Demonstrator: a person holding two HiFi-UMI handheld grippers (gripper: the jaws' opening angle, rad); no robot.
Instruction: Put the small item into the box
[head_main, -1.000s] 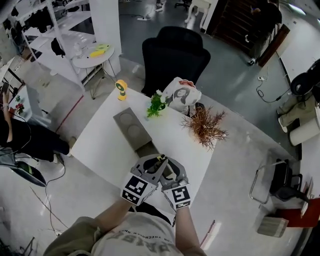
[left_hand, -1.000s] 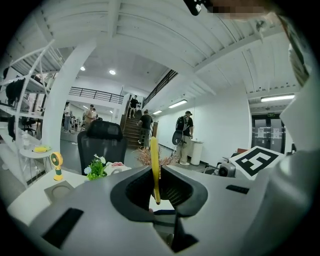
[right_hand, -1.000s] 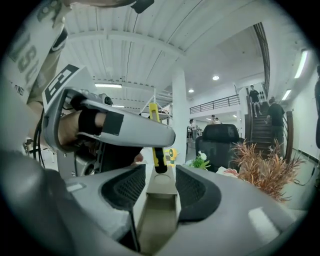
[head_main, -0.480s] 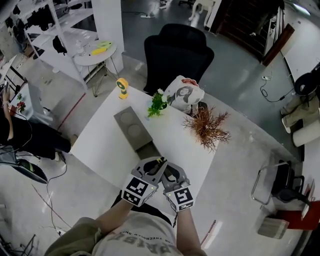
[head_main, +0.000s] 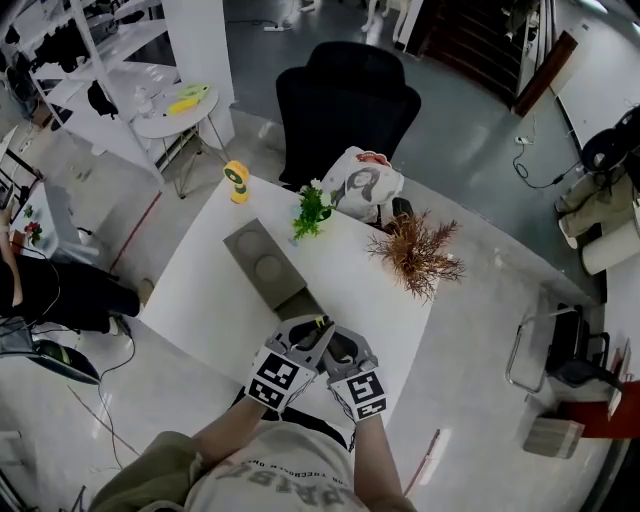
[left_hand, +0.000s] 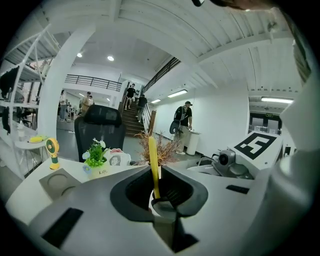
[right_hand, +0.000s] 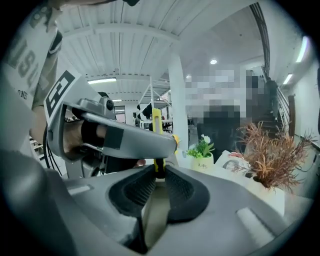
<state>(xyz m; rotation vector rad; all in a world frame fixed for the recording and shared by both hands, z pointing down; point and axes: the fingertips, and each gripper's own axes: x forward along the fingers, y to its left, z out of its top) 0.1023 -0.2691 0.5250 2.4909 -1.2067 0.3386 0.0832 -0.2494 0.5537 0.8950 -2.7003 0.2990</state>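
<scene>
A small yellow stick-like item with a black end (head_main: 322, 321) is held up between both grippers over the front edge of the white table (head_main: 200, 290). My left gripper (head_main: 316, 327) is shut on its lower end (left_hand: 153, 167). My right gripper (head_main: 330, 336) faces it from the right; its jaws are closing, and the pads (right_hand: 172, 187) pinch the item's black part (right_hand: 159, 167). The yellow tip (right_hand: 157, 125) rises behind the left gripper's grey jaw (right_hand: 120, 135). The long grey box (head_main: 262, 260) with two round recesses lies on the table just beyond the grippers.
On the table's far side stand a yellow mini fan (head_main: 237, 181), a small green potted plant (head_main: 311, 210), a printed cushion (head_main: 362, 186) and a dried brown plant (head_main: 415, 255). A black office chair (head_main: 345, 100) sits behind. A round side table (head_main: 178, 110) is far left.
Both grippers have stayed together at the table's front edge with the yellow item between them. Only the head view has shifted slightly.
</scene>
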